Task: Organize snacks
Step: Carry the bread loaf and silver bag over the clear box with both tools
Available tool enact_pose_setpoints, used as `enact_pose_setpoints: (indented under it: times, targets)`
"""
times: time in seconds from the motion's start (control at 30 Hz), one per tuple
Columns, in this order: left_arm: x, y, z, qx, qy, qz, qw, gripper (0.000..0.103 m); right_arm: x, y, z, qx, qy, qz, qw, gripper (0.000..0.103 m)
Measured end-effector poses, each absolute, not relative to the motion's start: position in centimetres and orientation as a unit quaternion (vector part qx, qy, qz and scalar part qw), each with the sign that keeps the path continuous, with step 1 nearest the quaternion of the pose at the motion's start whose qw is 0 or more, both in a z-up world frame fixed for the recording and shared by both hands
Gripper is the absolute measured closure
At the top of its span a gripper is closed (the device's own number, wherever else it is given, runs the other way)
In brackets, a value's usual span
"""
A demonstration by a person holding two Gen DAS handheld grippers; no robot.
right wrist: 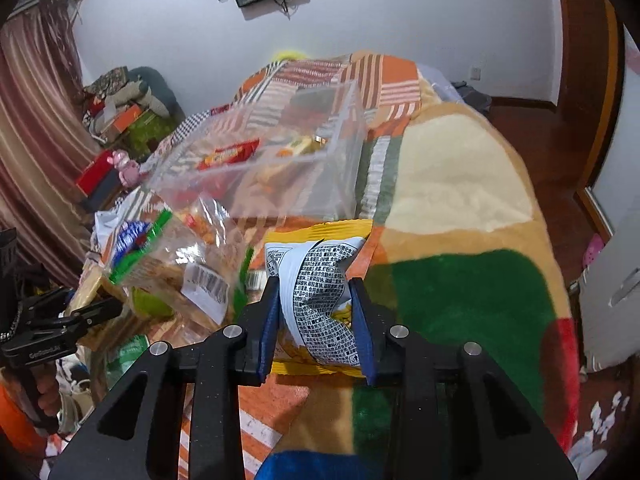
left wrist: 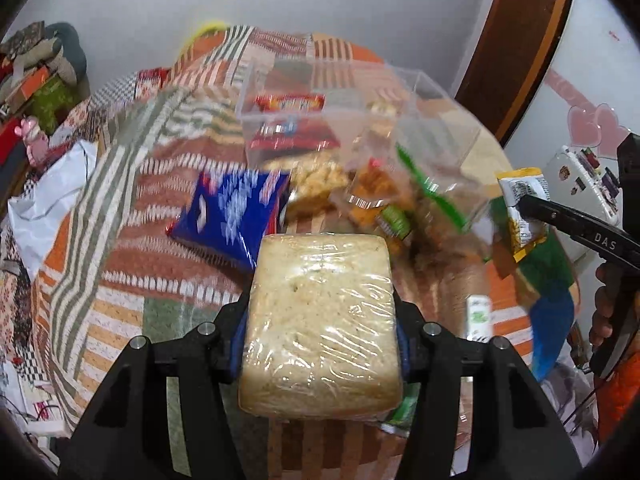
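Note:
My left gripper (left wrist: 322,320) is shut on a pale wrapped cake block (left wrist: 320,320), held above the patchwork bedspread. My right gripper (right wrist: 316,320) is shut on a yellow and white snack packet (right wrist: 320,300), which is crumpled between the blue pads. The same yellow snack packet (left wrist: 524,212) shows at the right of the left wrist view, pinched by the right gripper's fingers (left wrist: 536,206). A clear plastic box (left wrist: 320,120) stands further back and holds a red snack pack (left wrist: 290,102). A blue packet (left wrist: 236,212) and clear bags of biscuits (left wrist: 372,192) lie in front of the box.
The clear plastic box (right wrist: 280,168) and a clear biscuit bag (right wrist: 180,268) lie left of my right gripper. A white plastic bag (left wrist: 48,196) sits at the bed's left edge. Clutter is piled by the far wall (left wrist: 36,76). A wooden door frame (left wrist: 516,40) stands at right.

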State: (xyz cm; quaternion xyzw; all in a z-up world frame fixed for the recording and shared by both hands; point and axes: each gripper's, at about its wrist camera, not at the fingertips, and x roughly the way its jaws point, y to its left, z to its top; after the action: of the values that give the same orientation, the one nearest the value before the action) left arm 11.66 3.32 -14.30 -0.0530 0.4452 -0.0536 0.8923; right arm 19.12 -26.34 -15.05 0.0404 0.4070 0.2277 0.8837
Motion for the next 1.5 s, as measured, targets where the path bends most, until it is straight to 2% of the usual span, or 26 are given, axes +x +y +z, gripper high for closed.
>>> enact_pose_setpoints:
  times: [0.73, 1.07, 1.5]
  targets:
    - [18.6, 3.6, -7.0, -0.040, 0.359, -0.053, 0.931, 0.047, 22.0, -24.0, -8.9, 0.056, 0.305, 0.250, 0.917, 0.073]
    - [23.5, 4.2, -7.4, -0.031, 0.358, -0.043, 0.932, 0.047, 24.9, -22.6, -8.9, 0.060, 0.301, 0.250, 0.918, 0.073]
    - [29.6, 4.3, -10.9, -0.038, 0.394, -0.044, 0.917, 0.047, 28.7, -20.7, -11.6, 0.044, 0.347, 0.242, 0.905, 0.073]
